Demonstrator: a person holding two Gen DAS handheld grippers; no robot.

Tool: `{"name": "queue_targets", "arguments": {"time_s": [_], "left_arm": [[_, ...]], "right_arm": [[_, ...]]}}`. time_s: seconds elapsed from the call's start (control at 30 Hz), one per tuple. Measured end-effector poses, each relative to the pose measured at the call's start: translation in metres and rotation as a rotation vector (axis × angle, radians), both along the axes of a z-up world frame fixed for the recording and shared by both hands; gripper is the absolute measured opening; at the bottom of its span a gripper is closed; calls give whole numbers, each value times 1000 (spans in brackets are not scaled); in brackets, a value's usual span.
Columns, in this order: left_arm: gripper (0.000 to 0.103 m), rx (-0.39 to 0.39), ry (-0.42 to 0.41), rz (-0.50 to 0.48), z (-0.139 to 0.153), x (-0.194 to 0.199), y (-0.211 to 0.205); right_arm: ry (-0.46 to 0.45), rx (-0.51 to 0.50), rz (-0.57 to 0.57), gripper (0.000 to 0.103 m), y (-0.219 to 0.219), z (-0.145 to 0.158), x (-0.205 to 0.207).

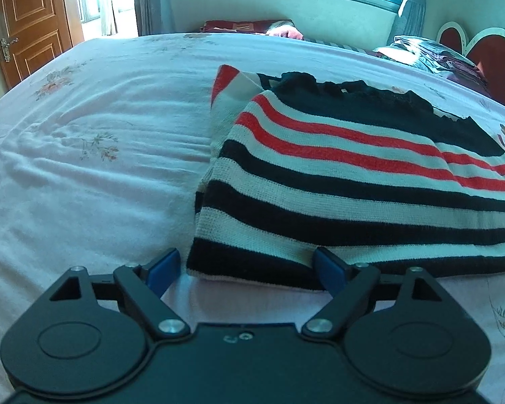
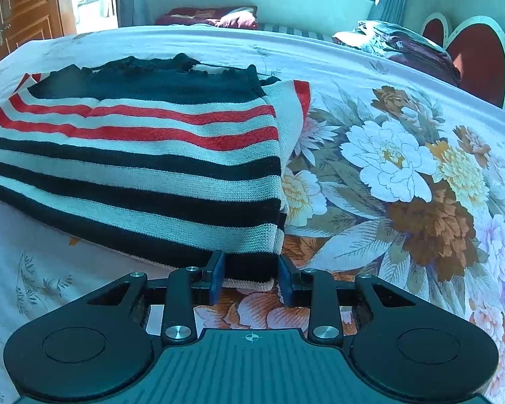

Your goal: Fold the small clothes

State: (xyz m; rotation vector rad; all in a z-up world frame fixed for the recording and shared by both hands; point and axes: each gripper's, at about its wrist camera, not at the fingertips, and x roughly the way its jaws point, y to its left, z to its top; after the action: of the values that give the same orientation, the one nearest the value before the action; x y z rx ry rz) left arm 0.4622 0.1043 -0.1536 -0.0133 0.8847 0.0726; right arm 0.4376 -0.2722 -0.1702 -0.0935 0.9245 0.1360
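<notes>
While your left gripper [image 1: 245, 269] stands spread wide and your right gripper [image 2: 251, 277] narrower around the near hem corners of the striped sweater [image 1: 336, 181] on the bed [image 1: 84, 168], neither is pinching; closing shallow could catch only the top layer and spoil the fold.

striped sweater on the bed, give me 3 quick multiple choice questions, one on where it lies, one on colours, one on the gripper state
1. Where does the striped sweater lie?
A. on the bedsheet
B. on a chair
C. on the floor

2. What colours are its stripes?
A. green and yellow
B. black, white and red
C. all blue

3. How is the right gripper?
A. open, its fingers either side of the hem corner
B. out of view
C. holding a hanger

Answers: 1 A, sheet lies all around it; 2 B, bands show in both views; 3 A, a gap shows at each blue pad.
</notes>
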Motion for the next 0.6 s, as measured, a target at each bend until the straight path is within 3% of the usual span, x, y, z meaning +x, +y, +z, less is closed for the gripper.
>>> {"name": "queue_targets", "arguments": {"time_s": [0.1, 0.17, 0.2, 0.27, 0.3, 0.33, 0.4, 0.43, 0.6], "left_arm": [[95, -16, 6, 34, 1, -3, 4], [92, -42, -3, 80, 8, -13, 10], [79, -80, -28, 121, 13, -23, 15], [63, -164, -66, 199, 16, -43, 24], [63, -211, -85, 247, 16, -53, 27], [63, -278, -111, 288, 15, -62, 31], [64, -470, -134, 342, 5, -70, 38], [64, -521, -147, 369, 0, -71, 40], [66, -586, -179, 393, -5, -47, 41]], "right_arm": [[-10, 2, 13, 32, -4, 5, -2], [-52, 23, -26, 32, -10, 15, -11], [-68, 36, -45, 32, -14, 19, -15], [-101, 84, -69, 31, -23, 27, -26], [-115, 109, -73, 24, -25, 30, -30], [-113, 135, -70, 0, -26, 32, -32], [-122, 181, -72, 0, -21, 37, -33], [-129, 204, -65, 0, -17, 39, -32], [-120, 293, -10, 0, 14, 44, -18]]}}
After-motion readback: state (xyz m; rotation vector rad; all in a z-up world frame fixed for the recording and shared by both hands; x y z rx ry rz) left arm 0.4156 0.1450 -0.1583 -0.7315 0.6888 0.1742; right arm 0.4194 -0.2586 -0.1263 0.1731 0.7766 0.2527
